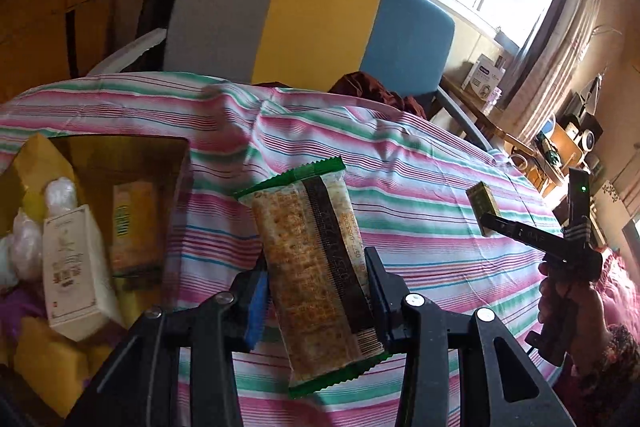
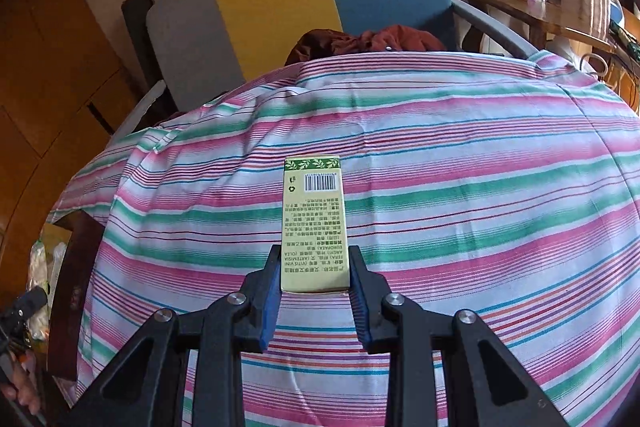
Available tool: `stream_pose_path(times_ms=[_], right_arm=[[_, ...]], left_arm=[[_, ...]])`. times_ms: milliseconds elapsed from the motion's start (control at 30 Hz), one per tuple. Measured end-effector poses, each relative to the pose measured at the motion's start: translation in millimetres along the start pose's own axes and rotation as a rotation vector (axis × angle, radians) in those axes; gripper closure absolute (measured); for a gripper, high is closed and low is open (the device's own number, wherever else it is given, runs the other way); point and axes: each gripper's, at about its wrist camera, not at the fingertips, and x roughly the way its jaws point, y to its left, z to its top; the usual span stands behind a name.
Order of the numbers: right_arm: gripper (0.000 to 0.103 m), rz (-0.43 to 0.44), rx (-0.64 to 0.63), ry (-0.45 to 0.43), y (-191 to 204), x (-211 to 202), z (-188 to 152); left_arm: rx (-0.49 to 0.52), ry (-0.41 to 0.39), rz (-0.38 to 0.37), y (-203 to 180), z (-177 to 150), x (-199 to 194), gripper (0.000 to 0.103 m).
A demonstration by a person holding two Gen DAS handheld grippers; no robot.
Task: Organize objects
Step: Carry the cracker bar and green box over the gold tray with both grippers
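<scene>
My left gripper is shut on a green-edged cracker packet, held lengthwise above the striped cloth. To its left an open cardboard box holds a white carton, a yellow packet and wrapped items. My right gripper is shut on a small pale green box with a barcode, lifted over the same striped cloth. In the left wrist view that right gripper shows at the right, with the green box in it and a hand on the handle.
A chair with grey, yellow and blue back panels stands behind the table, dark red fabric on its seat. A wooden side table with boxes stands by the window at right. Yellow sponges lie at the box's near edge.
</scene>
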Motion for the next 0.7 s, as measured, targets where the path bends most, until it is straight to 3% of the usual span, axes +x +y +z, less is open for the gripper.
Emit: stream_pose_path(times_ms=[167,433,700], right_arm=[[0.073,0.062,-0.003,-0.001,37.0,-9.6,-5.3],[0.073,0.179,-0.074,-0.005,131.0,-21.0,-28.2],[0.073,0.283,-0.117,0.032,215.9,-20.1,-56.0]], left_arm=[[-0.054,-0.04,0.025,47.5,5.6,-27.8,0.06],[-0.136,-0.092,0.102,127.0,13.9,-58.9,0.06],[-0.196,-0.061,0.196,213.9,22.4,-63.1,0.06]])
